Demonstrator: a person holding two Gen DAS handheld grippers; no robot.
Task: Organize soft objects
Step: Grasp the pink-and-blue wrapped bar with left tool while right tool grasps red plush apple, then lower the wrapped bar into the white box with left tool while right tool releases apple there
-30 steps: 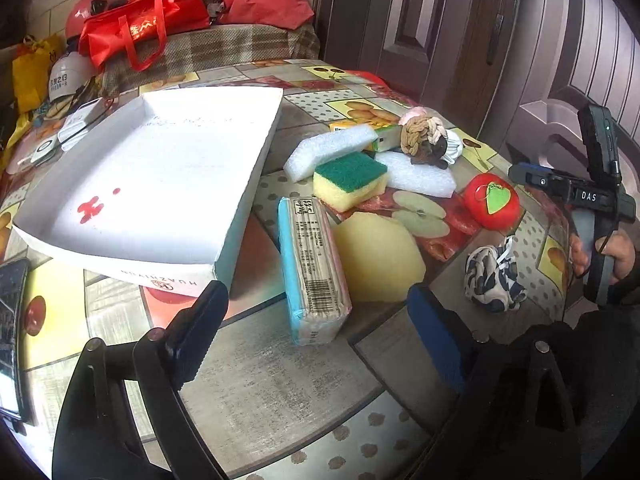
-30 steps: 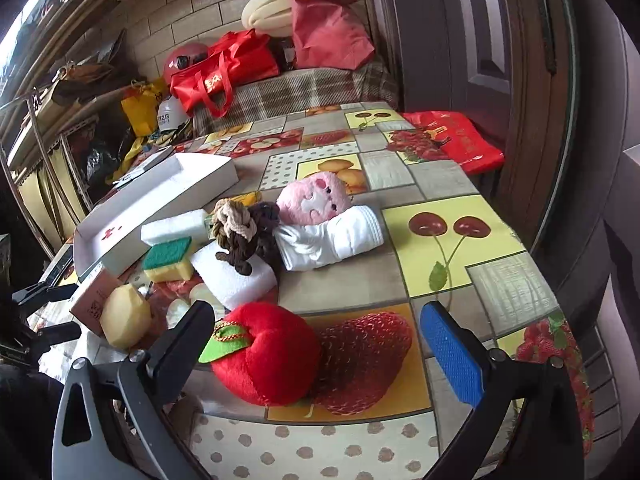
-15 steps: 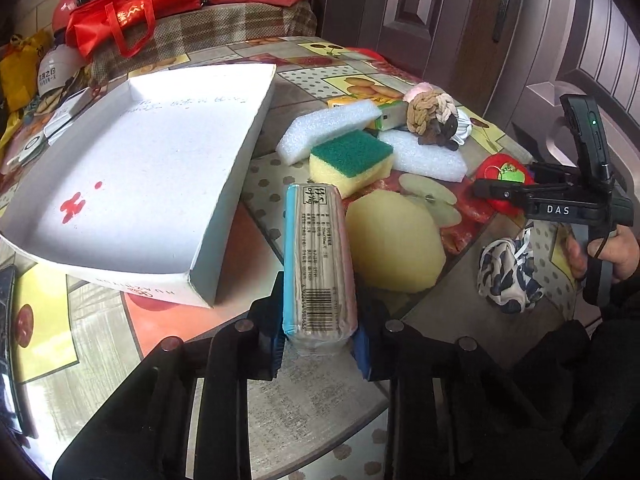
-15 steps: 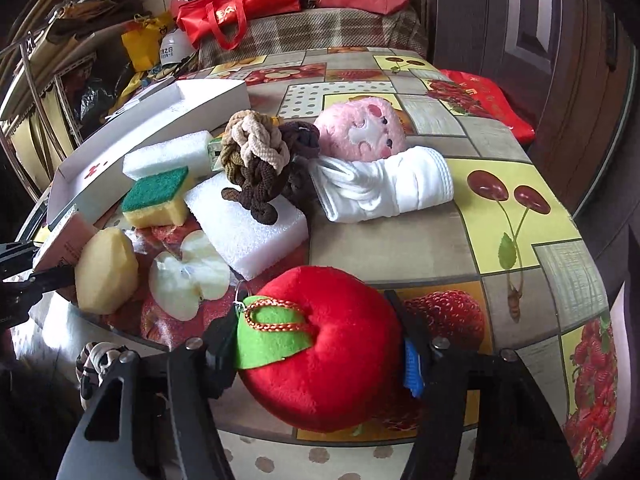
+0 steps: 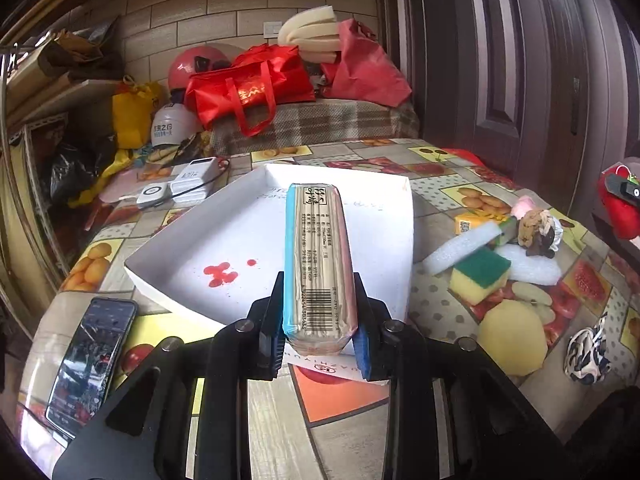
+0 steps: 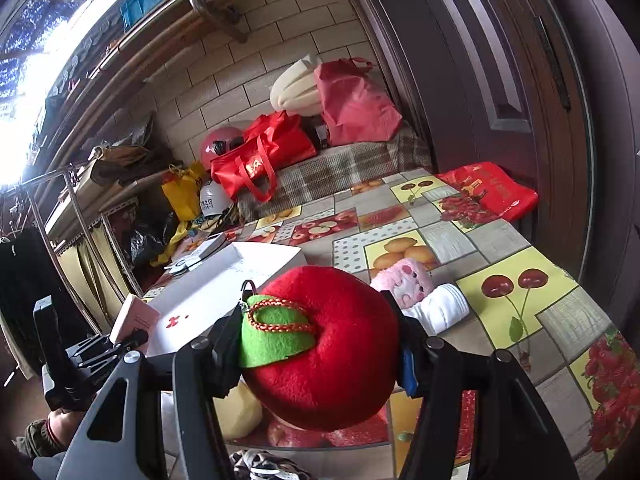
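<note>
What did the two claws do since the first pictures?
Both claws closed and lifted something off the table. The left claw took hold of the tissue pack and raised it in front of the white tray. The right claw squeezed the red plush apple and picked it up. The sponge, the yellow potato-shaped toy and the tray stayed put.

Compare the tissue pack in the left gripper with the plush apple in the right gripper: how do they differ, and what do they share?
The tissue pack is a long flat-sided block; the plush apple is round. The pack is pale, glossy and printed with a barcode; the apple is fuzzy red with a green leaf. The left gripper clamps the pack with narrow jaws; the right gripper holds the apple with wider jaws. Both are gripped, lifted off the table.
</note>
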